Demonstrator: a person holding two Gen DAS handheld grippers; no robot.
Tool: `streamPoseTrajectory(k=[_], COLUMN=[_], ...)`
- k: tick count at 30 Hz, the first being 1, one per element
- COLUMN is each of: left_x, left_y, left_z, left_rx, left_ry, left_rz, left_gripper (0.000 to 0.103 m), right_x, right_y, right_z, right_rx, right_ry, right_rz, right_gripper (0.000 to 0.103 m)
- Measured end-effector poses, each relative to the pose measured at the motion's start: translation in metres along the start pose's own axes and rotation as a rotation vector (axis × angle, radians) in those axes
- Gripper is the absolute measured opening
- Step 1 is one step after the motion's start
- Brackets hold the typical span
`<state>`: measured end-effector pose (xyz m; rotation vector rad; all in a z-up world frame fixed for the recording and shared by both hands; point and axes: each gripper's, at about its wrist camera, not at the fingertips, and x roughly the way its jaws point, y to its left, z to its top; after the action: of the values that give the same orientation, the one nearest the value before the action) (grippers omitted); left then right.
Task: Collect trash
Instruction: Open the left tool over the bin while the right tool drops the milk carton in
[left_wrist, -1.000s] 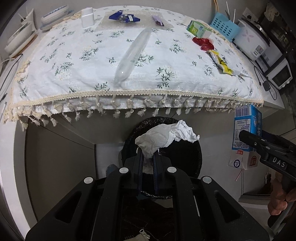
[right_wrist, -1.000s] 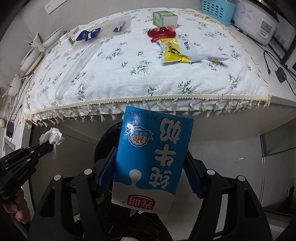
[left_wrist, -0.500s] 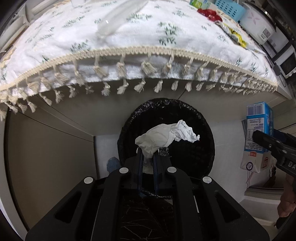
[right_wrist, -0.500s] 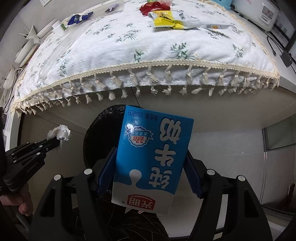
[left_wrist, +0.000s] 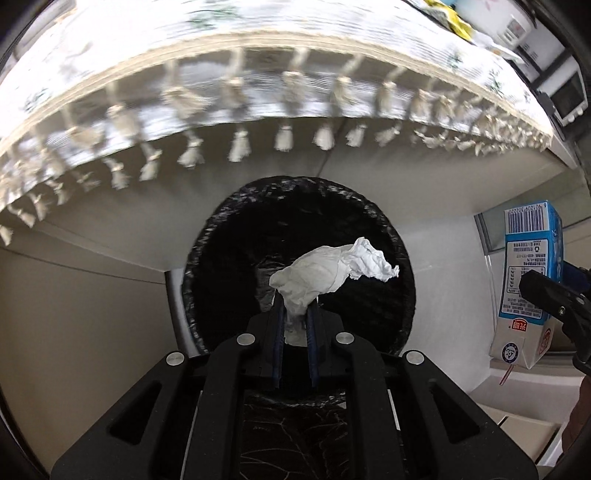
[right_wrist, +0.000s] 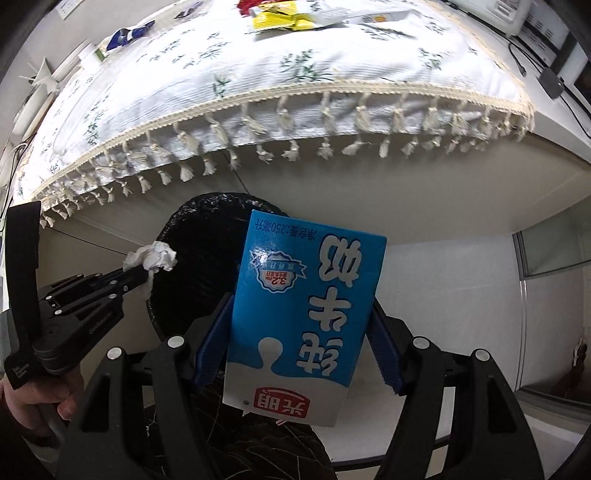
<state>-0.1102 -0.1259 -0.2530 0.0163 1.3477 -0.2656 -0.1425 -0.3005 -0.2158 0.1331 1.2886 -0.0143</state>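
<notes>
A crumpled white tissue (left_wrist: 332, 266) sticks up between the fingertips of my left gripper (left_wrist: 295, 306), right over the mouth of the black-lined trash bin (left_wrist: 229, 236). The jaws are opening, with the tissue's stem still pinched between the blue pads. My right gripper (right_wrist: 301, 302) is shut on a blue and white milk carton (right_wrist: 306, 314), held at the bin's (right_wrist: 192, 258) right rim. In the right wrist view the left gripper (right_wrist: 142, 273) and tissue (right_wrist: 151, 256) hang at the bin's left edge. The carton (left_wrist: 528, 258) appears far right in the left wrist view.
The table's tasselled floral cloth (right_wrist: 295, 74) overhangs just above the bin. On it lie a yellow wrapper (right_wrist: 280, 18) and a blue wrapper (right_wrist: 129, 33). Appliances (left_wrist: 565, 92) stand at the far right. A pale cabinet front (left_wrist: 92, 314) is left of the bin.
Both grippers have sunk below the table edge, closer to the bin, which now fills more of each view. The tissue and the carton stay in their grippers.
</notes>
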Motion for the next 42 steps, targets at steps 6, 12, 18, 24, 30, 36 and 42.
streamPoseTrajectory(k=[6, 12, 18, 24, 30, 36, 42], left_x=[-0.004, -0.014, -0.038, -0.061, -0.076, -0.086, -0.089], left_y=[-0.008, -0.002, 0.016, 0.036, 0.059, 0.077, 0.087], left_z=[0.003, 0.005, 0.003, -0.001, -0.008, -0.013, -0.013], left_rx=[0.016, 0.016, -0.031, -0.083, -0.133, -0.166, -0.186], left_ry=[-0.037, -0.059, -0.101, -0.142, -0.159, -0.166, -0.167], left_rz=[-0.003, 0.000, 0.016, 0.037, 0.057, 0.081, 0.091], left_gripper=[0.045, 0.071, 0.090, 0.097, 0.097, 0.097, 0.097], right_x=[0.000, 0.003, 0.007, 0.016, 0.026, 0.033, 0.032], right_y=[0.003, 0.007, 0.019, 0.038, 0.058, 0.075, 0.088], right_z=[0.003, 0.007, 0.015, 0.022, 0.024, 0.028, 0.033], right_rx=[-0.002, -0.007, -0.031, -0.066, -0.102, -0.138, -0.161], right_ry=[-0.006, -0.011, -0.026, -0.028, -0.016, -0.003, -0.013], right_rz=[-0.001, 0.008, 0.028, 0.056, 0.075, 0.091, 0.090], right_gripper=[0.066, 0.066, 0.066, 0.066, 0.066, 0.066, 0.067])
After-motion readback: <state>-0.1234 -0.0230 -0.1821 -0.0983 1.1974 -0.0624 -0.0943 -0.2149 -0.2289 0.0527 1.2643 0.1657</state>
